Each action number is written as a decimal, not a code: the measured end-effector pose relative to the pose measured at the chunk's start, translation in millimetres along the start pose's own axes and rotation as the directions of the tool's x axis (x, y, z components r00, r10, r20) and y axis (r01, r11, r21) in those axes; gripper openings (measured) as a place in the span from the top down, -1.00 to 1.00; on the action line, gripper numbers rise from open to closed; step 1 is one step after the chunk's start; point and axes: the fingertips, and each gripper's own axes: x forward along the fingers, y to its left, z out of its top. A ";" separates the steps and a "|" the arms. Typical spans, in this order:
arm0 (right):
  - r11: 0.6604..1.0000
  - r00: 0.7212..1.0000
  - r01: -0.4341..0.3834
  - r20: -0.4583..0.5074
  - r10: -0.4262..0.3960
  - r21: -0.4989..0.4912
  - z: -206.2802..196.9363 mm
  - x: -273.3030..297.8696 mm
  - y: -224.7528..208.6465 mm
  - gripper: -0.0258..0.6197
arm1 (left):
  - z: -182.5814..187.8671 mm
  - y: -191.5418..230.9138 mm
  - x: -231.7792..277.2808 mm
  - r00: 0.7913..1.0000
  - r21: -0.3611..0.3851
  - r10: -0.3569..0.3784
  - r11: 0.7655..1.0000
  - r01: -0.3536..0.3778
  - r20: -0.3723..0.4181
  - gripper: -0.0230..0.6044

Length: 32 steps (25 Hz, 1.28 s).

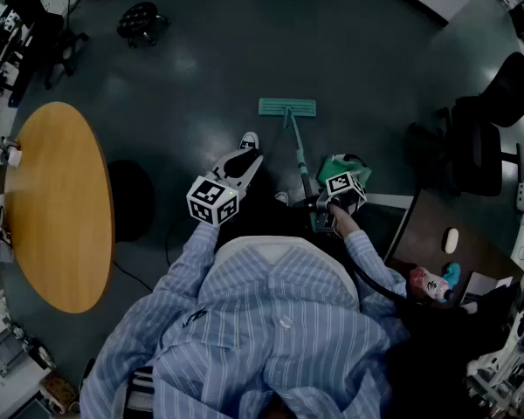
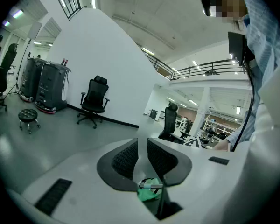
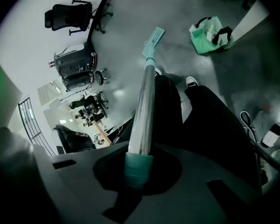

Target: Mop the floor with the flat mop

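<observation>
Plainly the work rests on the right tongs (image 1: 318,206), which are clamped on the teal collar near the top of the mop handle (image 3: 143,111), so the pole runs straight out along the jaws and can be steered from its far end. The handle slopes down and forward to the flat mop head (image 1: 287,106), which lies flat on the dark floor (image 1: 201,68) just ahead of the person's shoe (image 1: 249,140); keeping the pad flush is likely what lets it wipe rather than skip. The left tongs (image 2: 142,157) carry nothing: their jaws stand only a narrow slit apart with bare air between them, and they point out across the room, held beside the handle rather than on it. That probably leaves them free to join lower on the pole for a firmer push. A green bag (image 3: 207,38) sits on the floor to the right of the mop's line, and a round wooden tabletop (image 1: 57,208) stands well off to the left, so the stretch ahead looks open for a stroke.
</observation>
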 end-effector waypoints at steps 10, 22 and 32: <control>1.000 1.000 0.001 -0.015 -0.001 -0.011 7.0 -8.0 5.9 0.89 | 5.1 2.4 18.0 1.000 0.006 -0.014 1.000 0.014 -0.008 0.72; 1.000 1.000 -0.027 -0.009 0.027 -0.015 31.8 -14.8 23.6 0.89 | 25.2 14.0 42.3 0.999 0.054 -0.026 0.998 0.027 -0.023 0.72; 1.000 1.000 -0.009 -0.011 0.009 -0.016 83.6 -28.2 60.5 0.89 | 52.2 55.1 74.0 1.000 0.039 -0.018 0.999 0.019 -0.011 0.72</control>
